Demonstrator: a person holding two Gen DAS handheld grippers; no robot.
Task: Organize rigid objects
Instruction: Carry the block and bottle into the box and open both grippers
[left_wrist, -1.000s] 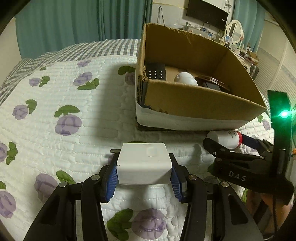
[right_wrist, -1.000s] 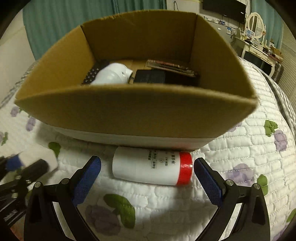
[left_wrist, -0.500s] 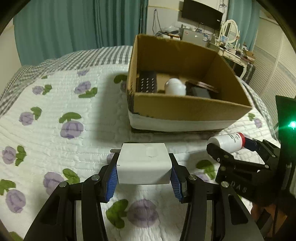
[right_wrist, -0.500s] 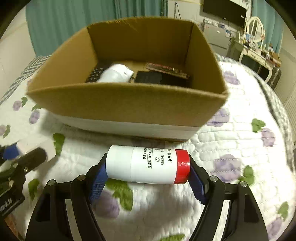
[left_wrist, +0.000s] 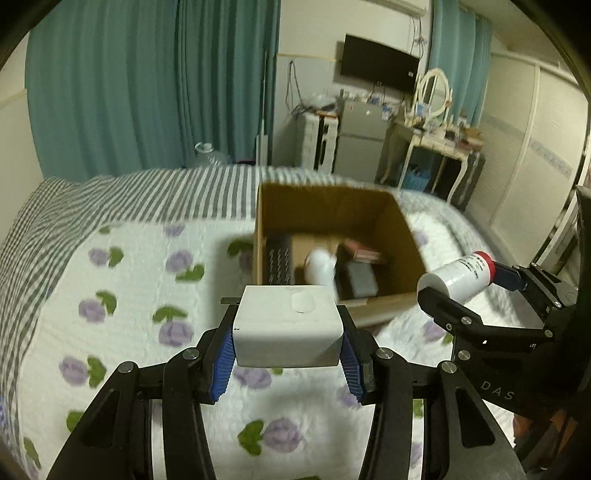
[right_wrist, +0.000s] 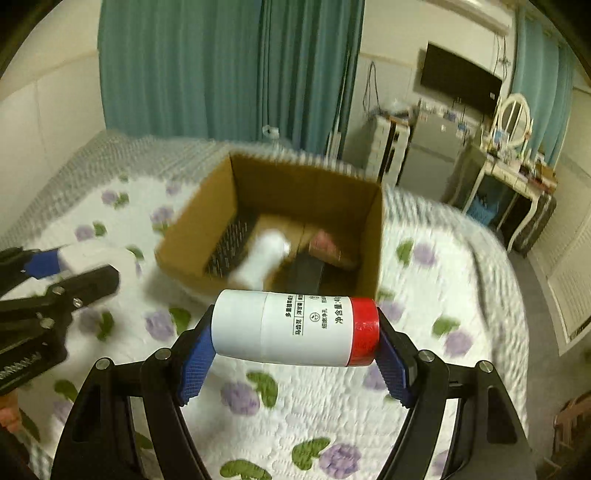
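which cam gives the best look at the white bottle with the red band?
Right wrist. The bottle lies sideways across the frame, clamped end to end in the right gripper, label readable. The left wrist view catches it only small at the right edge, partly hidden by a finger.
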